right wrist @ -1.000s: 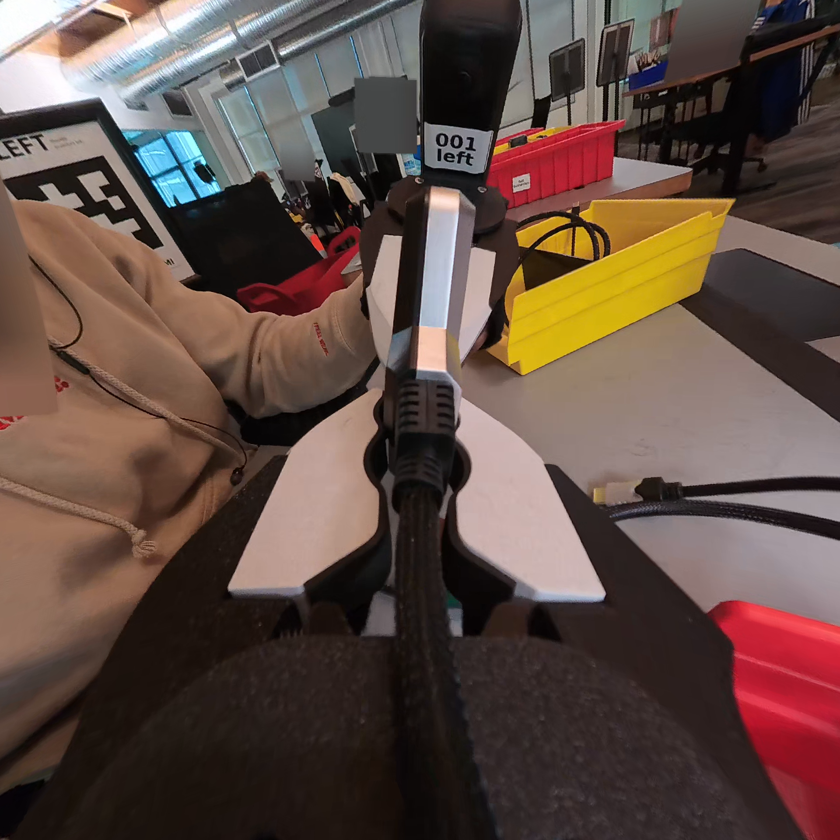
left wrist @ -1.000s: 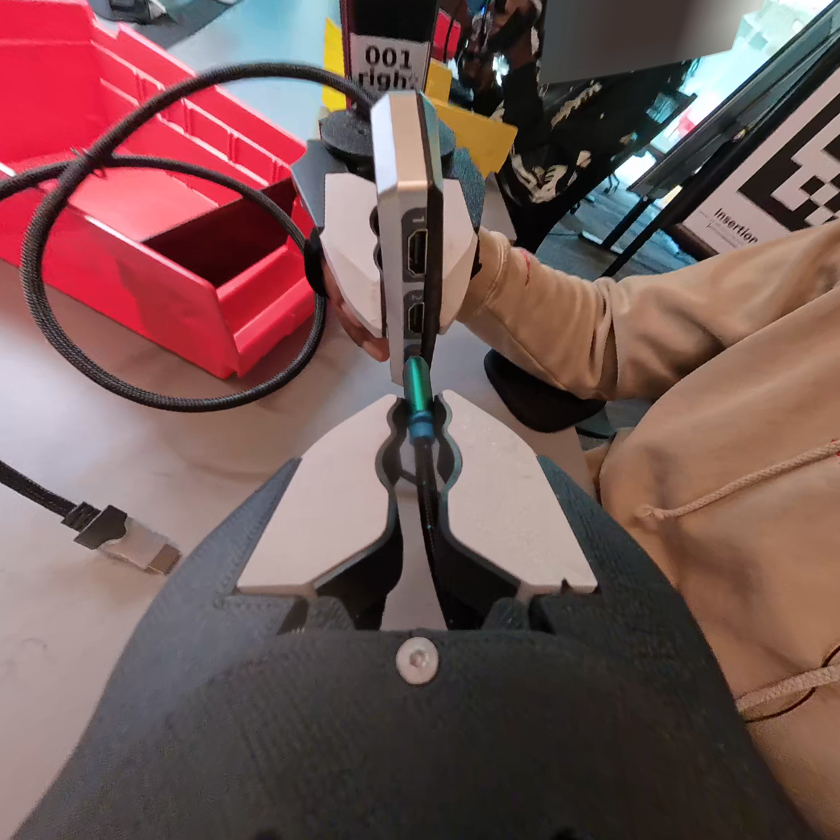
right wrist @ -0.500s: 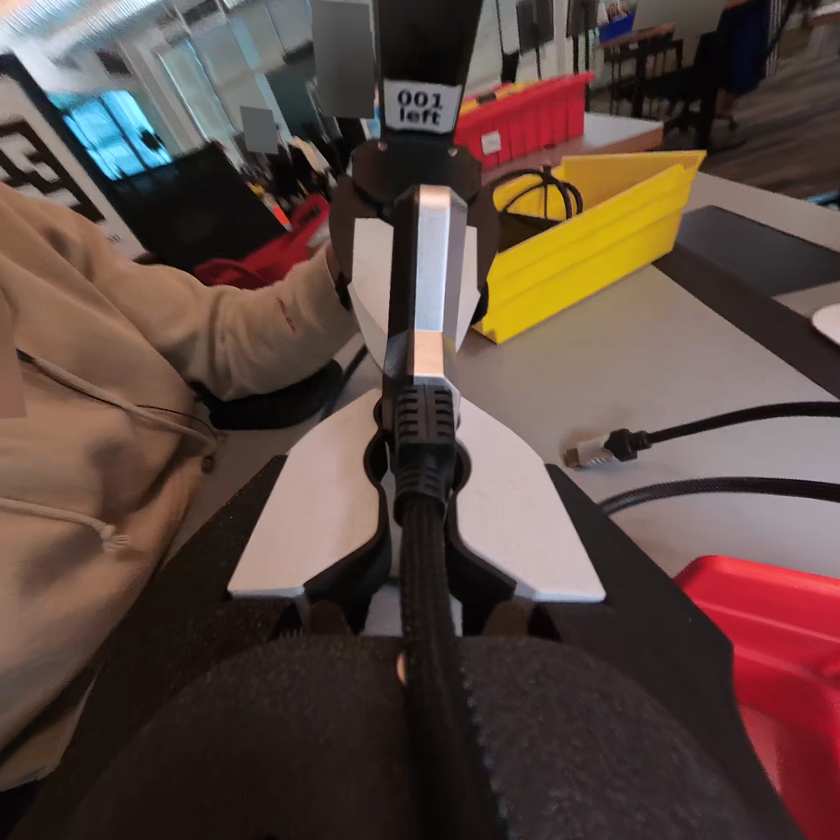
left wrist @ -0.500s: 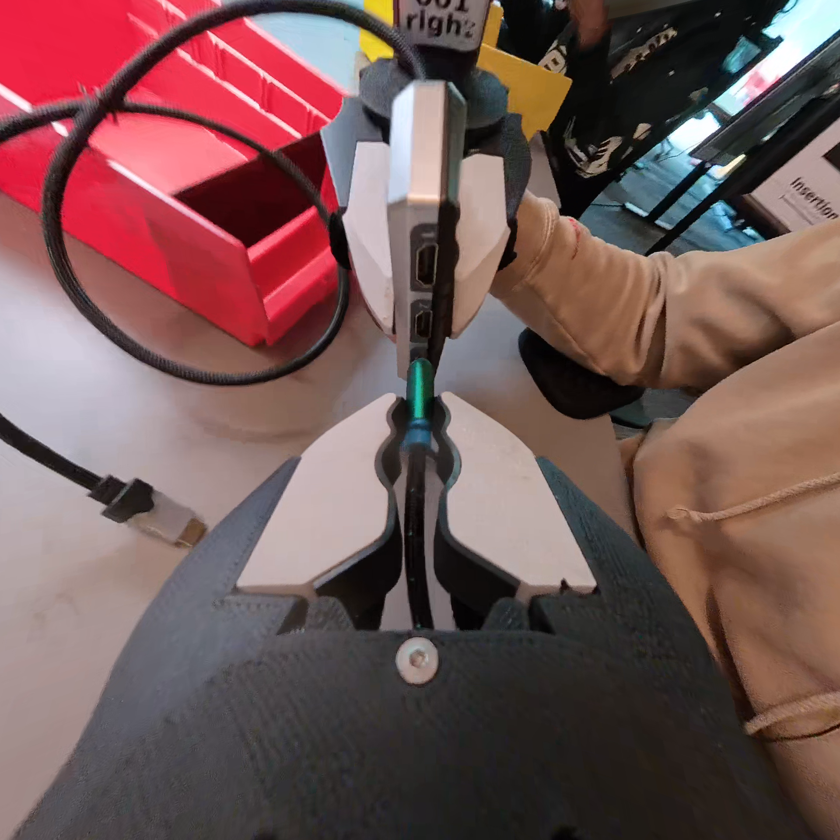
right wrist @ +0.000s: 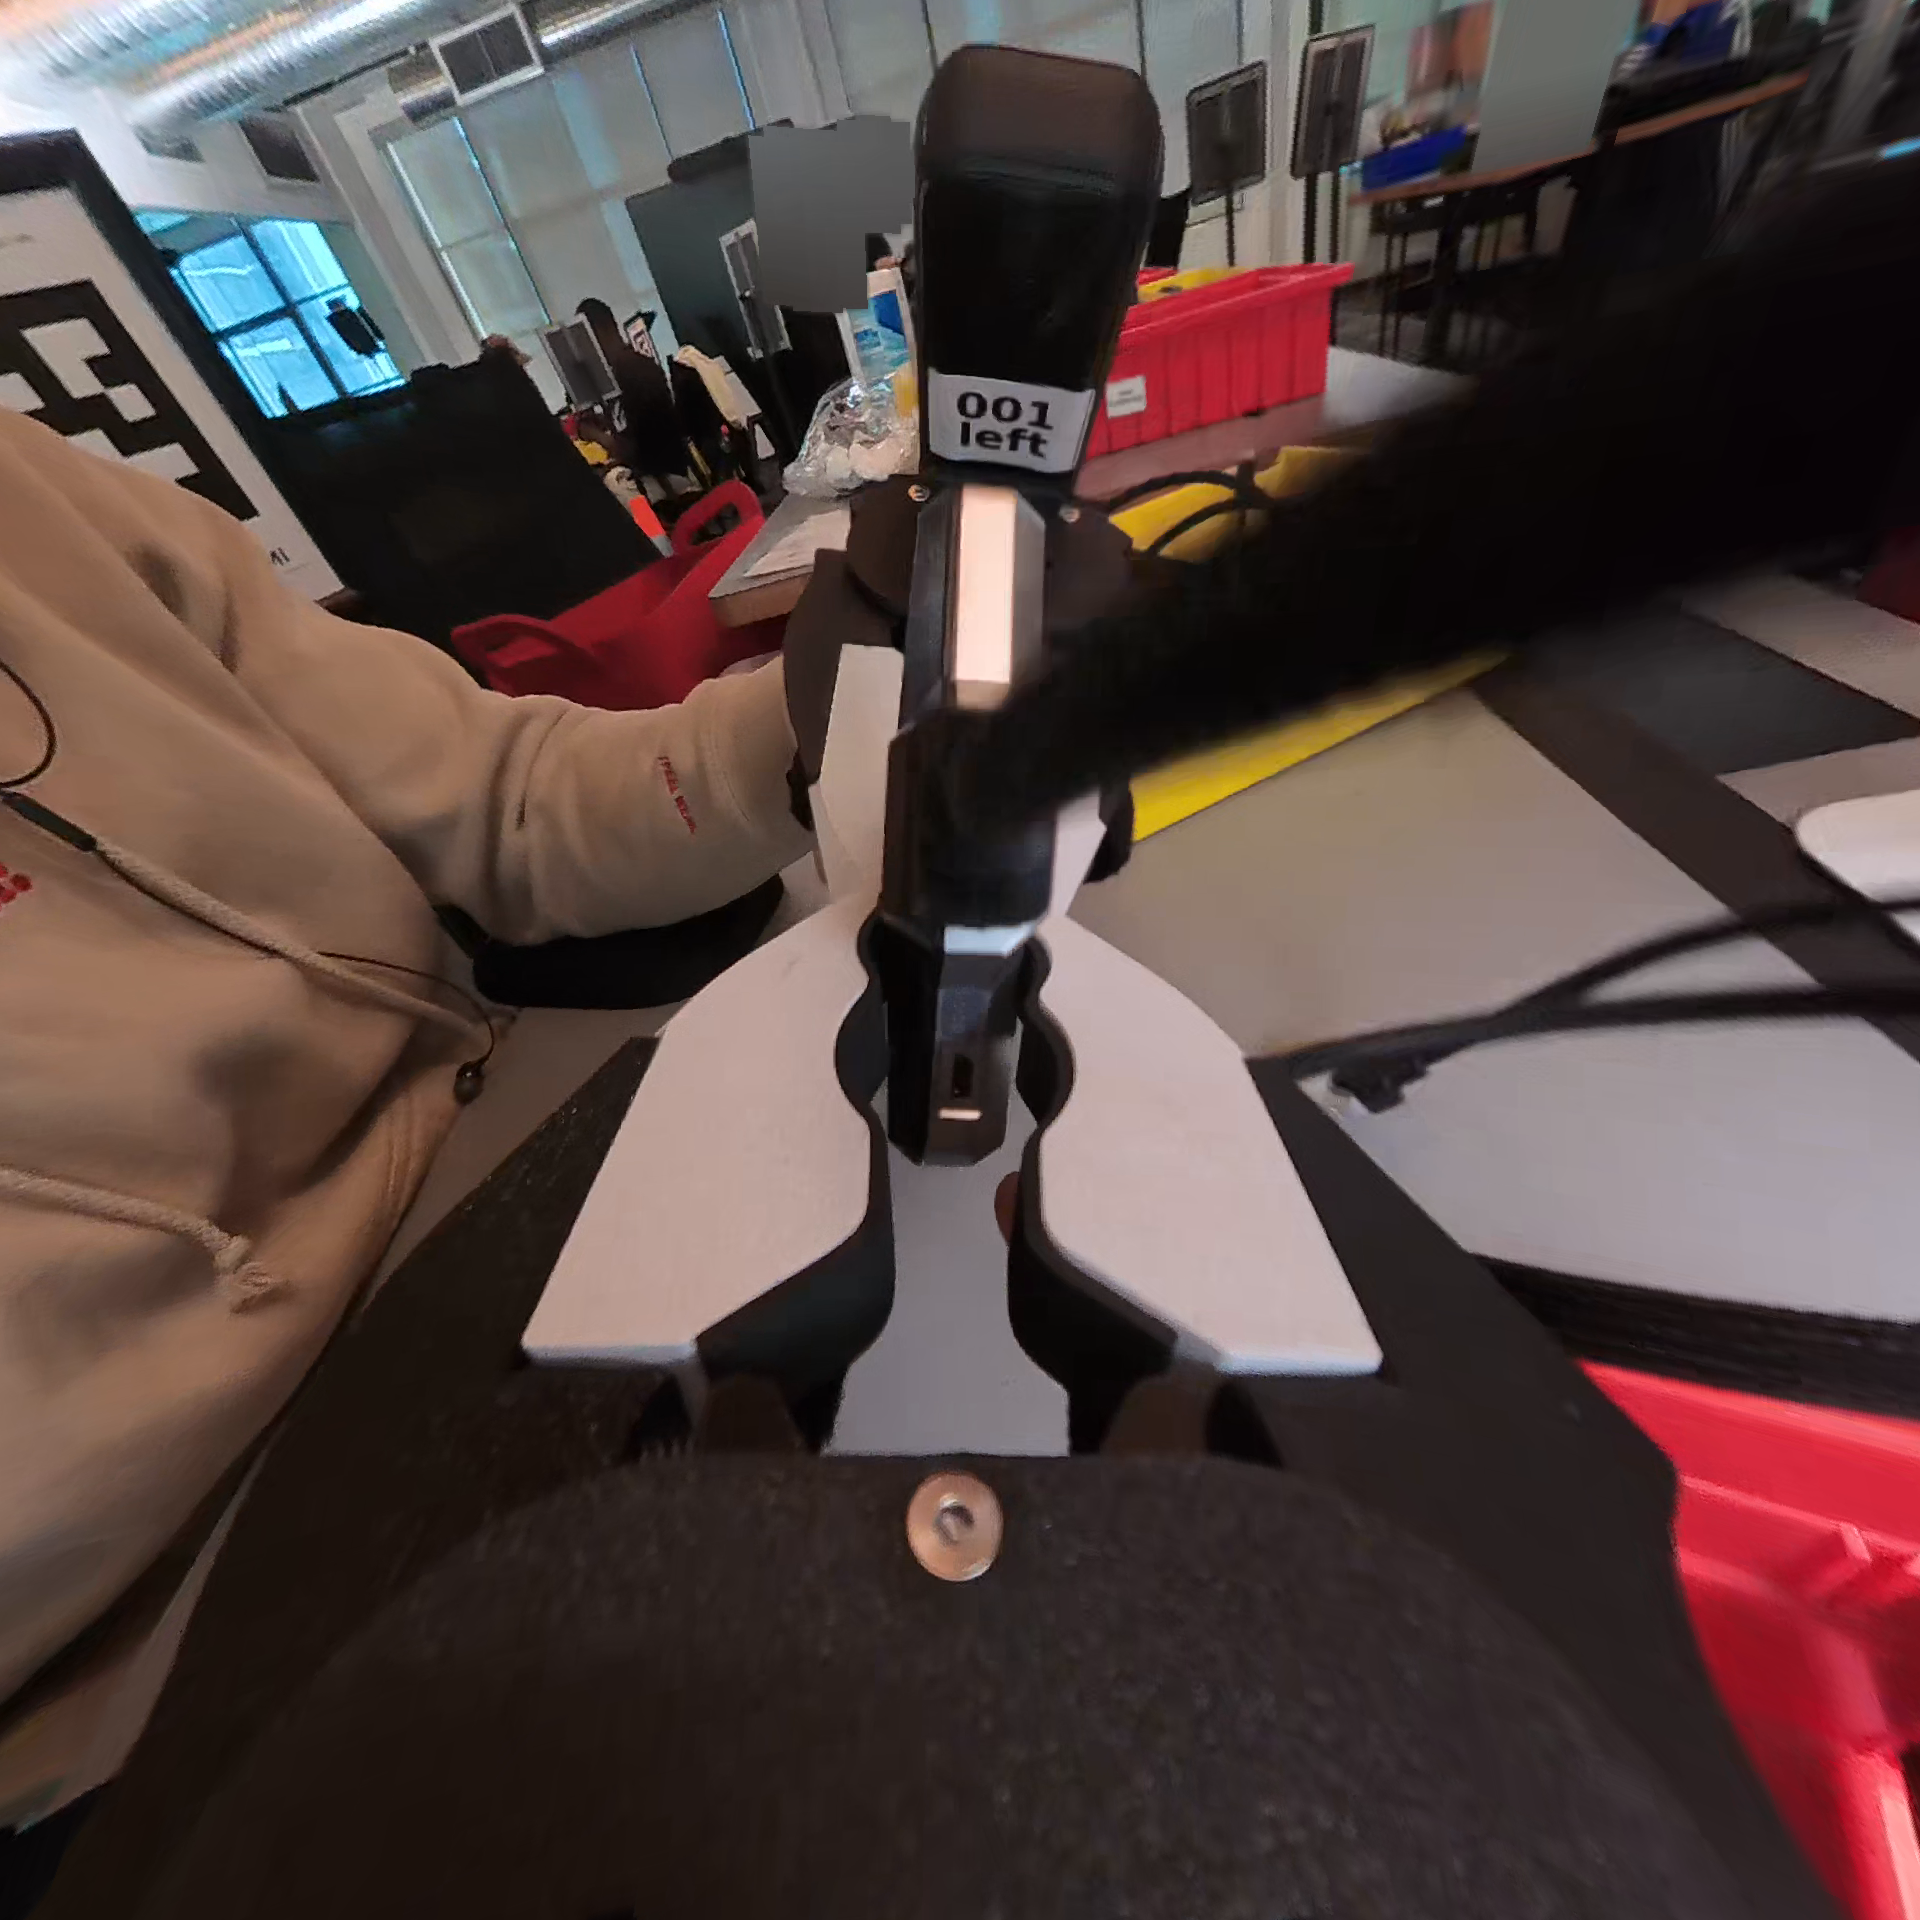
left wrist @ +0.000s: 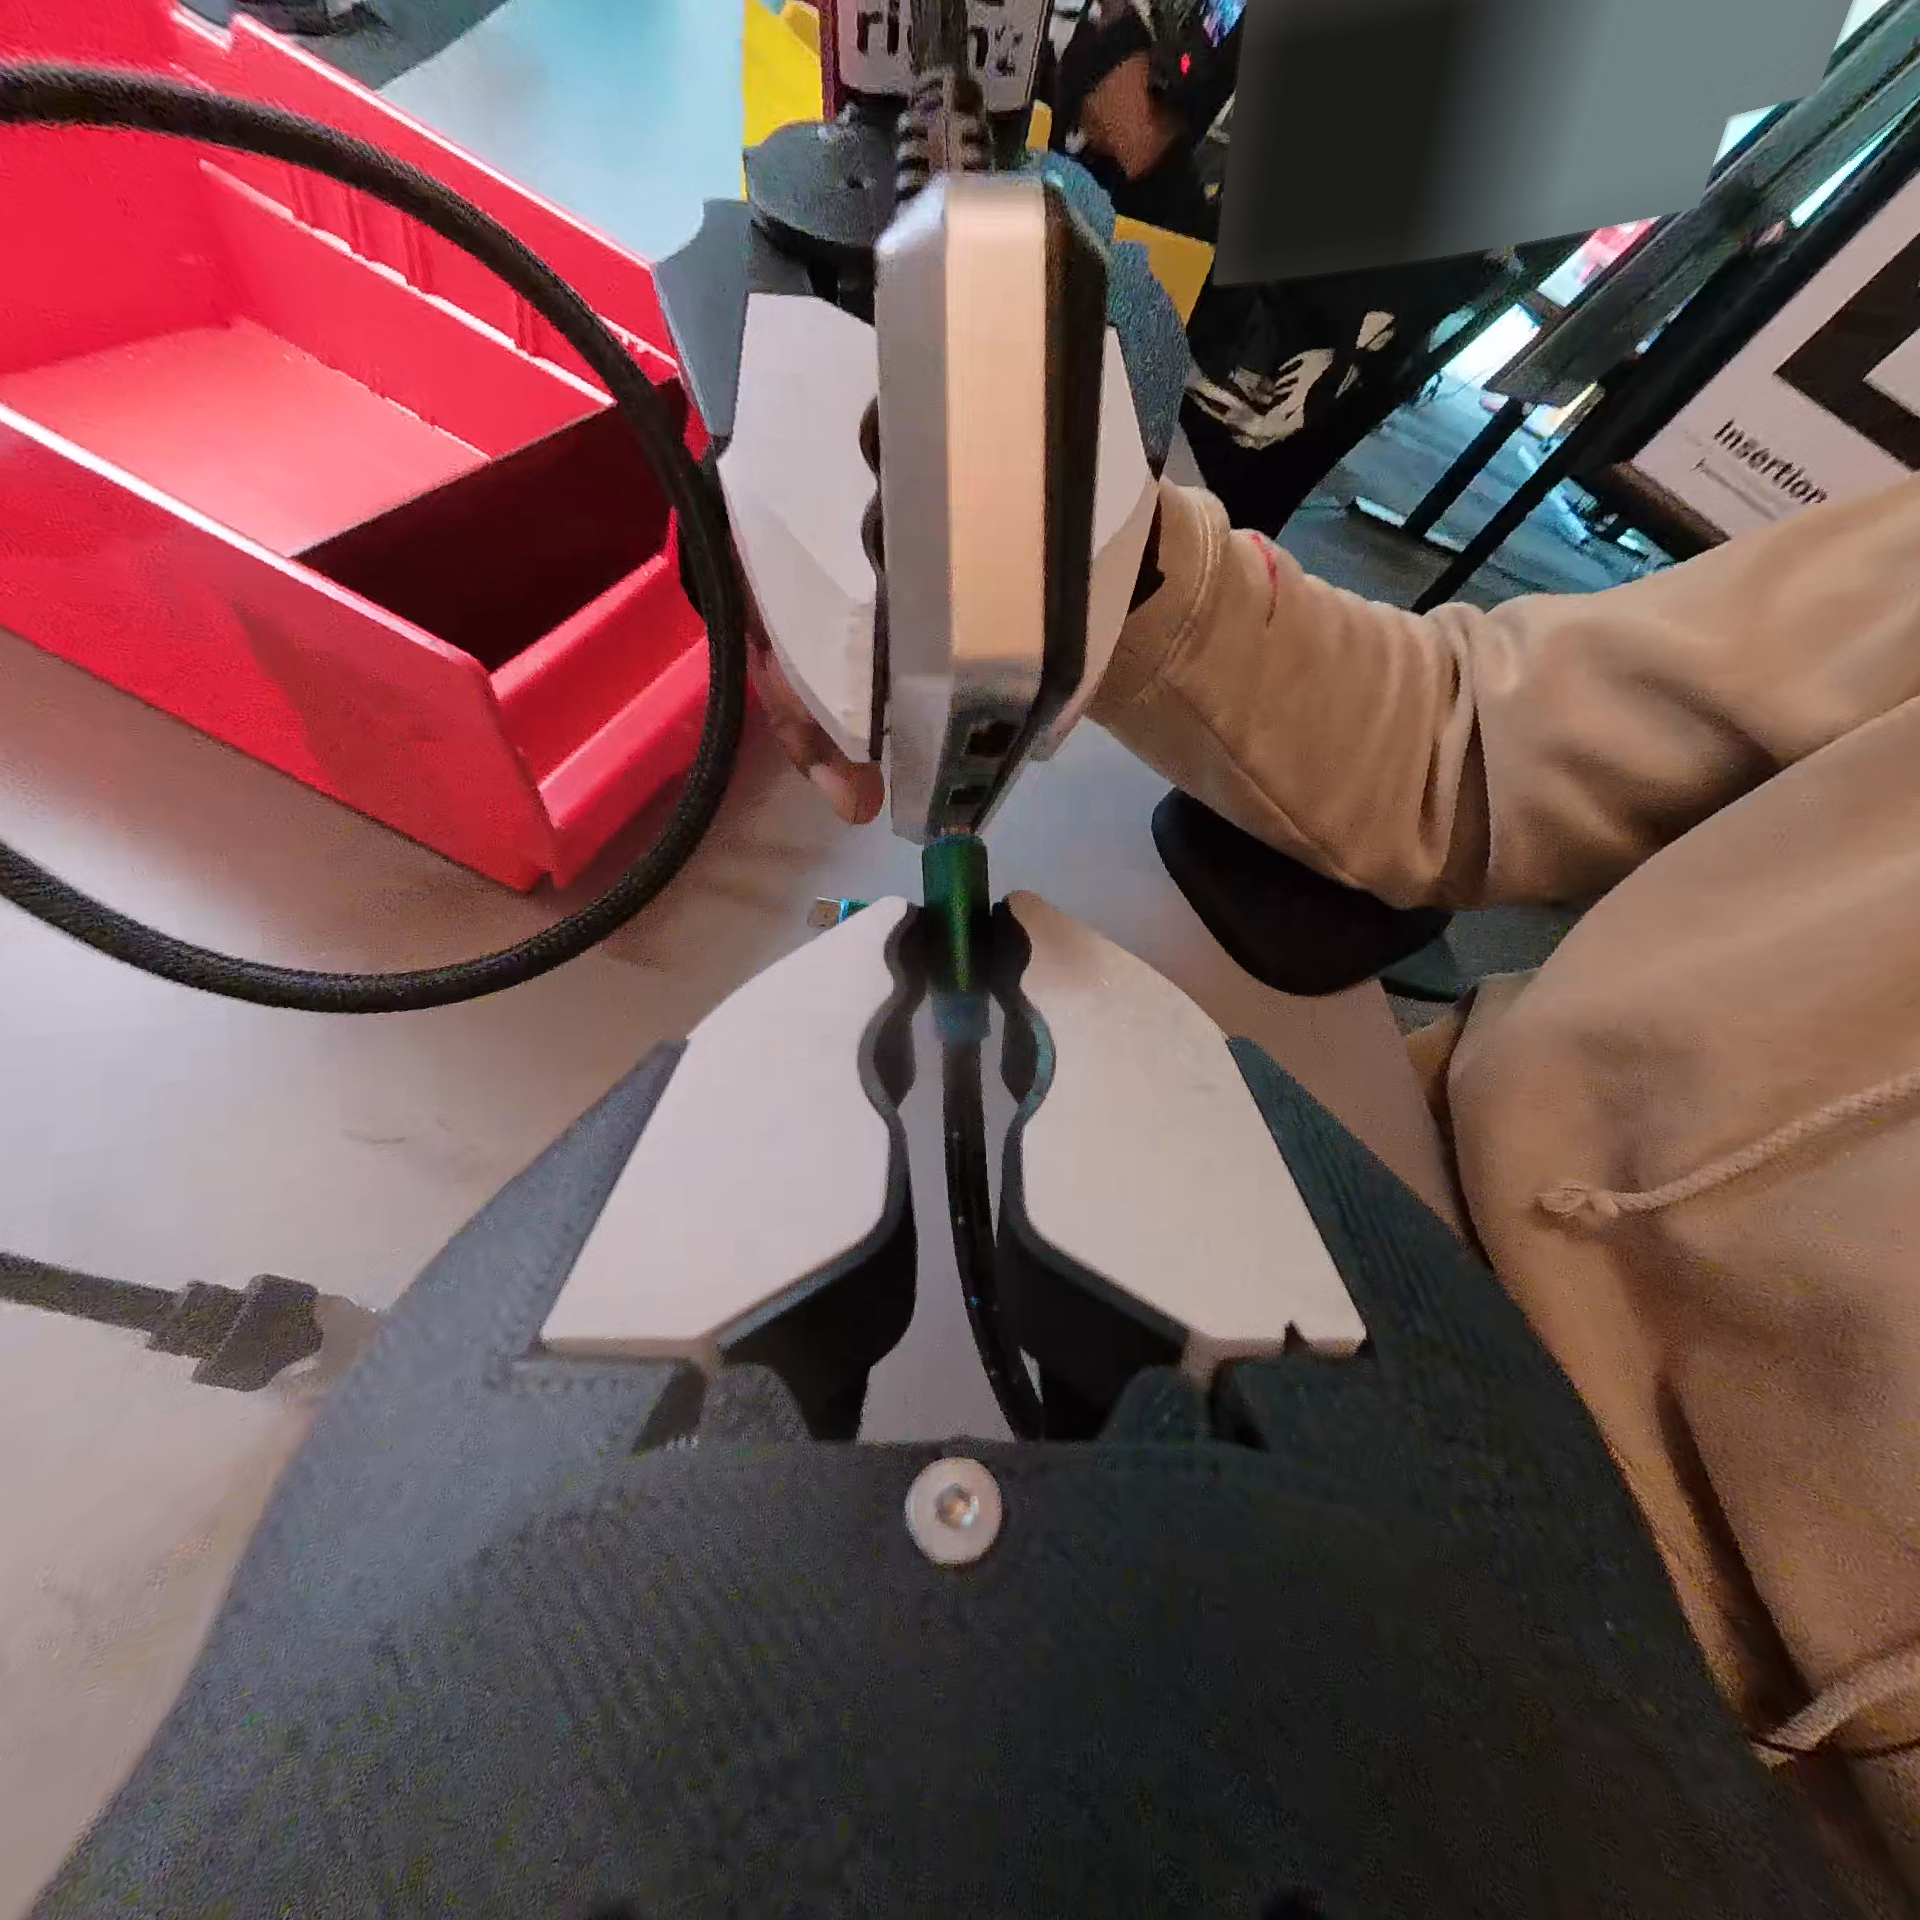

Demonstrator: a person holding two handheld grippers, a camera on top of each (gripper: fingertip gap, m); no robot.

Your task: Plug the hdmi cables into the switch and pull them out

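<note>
The left gripper (left wrist: 956, 935) is pinching a green metal cable plug (left wrist: 954, 902) between its white fingers, the plug's tip touching the near end of the flat silver-and-black switch box (left wrist: 971, 488). The right gripper (right wrist: 951, 997) is clamping that switch box upright — its jaws closed on the casing. A thick black braided cable (left wrist: 665, 582) is looping past the red plastic bin (left wrist: 312, 540) at the left; it seems to be plugged into the switch's far end, though blur is hiding the joint.

Bright windows (right wrist: 281, 312), ceiling ducts (right wrist: 260, 52) — grey tables (right wrist: 1455, 904) below.
</note>
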